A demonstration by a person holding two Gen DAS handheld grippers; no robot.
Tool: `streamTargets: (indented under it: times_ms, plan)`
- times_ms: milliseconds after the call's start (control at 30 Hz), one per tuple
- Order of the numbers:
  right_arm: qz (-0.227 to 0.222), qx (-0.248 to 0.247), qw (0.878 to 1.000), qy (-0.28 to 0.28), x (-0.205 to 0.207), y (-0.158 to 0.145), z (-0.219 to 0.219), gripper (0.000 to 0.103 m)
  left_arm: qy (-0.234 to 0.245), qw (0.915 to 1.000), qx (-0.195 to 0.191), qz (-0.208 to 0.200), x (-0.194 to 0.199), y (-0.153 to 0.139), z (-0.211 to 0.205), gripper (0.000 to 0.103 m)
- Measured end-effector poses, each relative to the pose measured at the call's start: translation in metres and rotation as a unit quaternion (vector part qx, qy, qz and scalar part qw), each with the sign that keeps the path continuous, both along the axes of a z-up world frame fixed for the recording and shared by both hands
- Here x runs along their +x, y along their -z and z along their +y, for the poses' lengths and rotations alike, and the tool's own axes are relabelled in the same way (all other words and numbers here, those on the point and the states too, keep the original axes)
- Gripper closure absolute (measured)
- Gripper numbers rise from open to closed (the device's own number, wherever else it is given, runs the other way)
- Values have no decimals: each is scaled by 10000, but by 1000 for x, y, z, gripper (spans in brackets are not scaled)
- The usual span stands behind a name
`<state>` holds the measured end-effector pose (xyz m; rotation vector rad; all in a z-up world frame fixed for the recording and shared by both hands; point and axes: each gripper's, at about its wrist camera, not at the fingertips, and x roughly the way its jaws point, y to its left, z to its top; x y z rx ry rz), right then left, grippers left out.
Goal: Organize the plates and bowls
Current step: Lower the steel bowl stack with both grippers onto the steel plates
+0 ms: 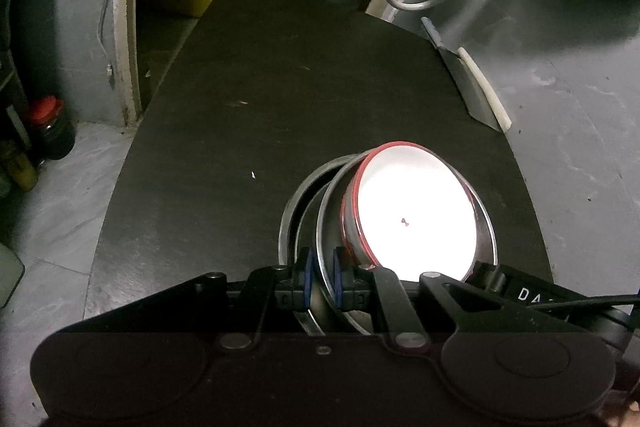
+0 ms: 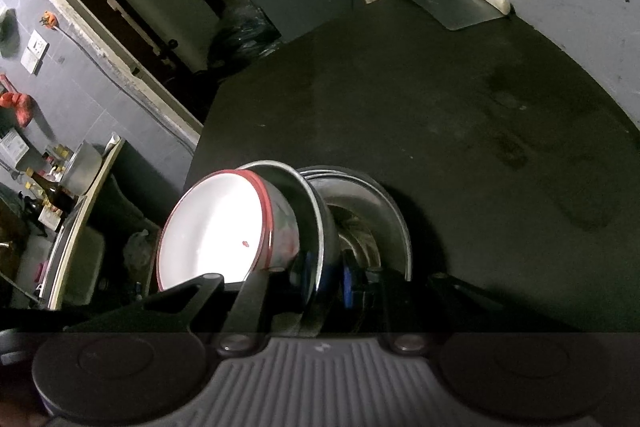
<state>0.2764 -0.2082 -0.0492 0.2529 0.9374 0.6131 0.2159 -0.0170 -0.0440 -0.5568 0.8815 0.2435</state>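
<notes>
While you work over the dark countertop [image 1: 280, 99] that fills the middle of both views, the nested stack sits at lower centre: an outer steel plate [image 1: 289, 211], a steel bowl [image 1: 326, 215] tipped inside it, and a white red-rimmed enamel bowl [image 1: 416, 211] innermost. Judge these as stiff, fairly light and slippery metal; the enamel can chip, and the loose nesting may slide or clatter, so take hold at the thin rims, not the curved walls. Your left gripper [image 1: 321, 281] is nearly together, its blue pads [image 1: 307, 279] clamped across the steel bowl's rim at bottom centre. Your right gripper [image 2: 320, 287] reaches the same stack [image 2: 308, 223]; one blue pad [image 2: 347, 285] shows against the steel, but whether it is clamped you cannot tell.
</notes>
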Motion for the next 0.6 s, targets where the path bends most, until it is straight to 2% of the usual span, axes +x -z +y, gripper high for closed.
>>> streamTargets:
  times_ms: [600]
  plan:
    - [56, 90, 9999, 18, 6, 7, 5, 85, -52, 10000, 41, -53, 1, 1, 4, 91]
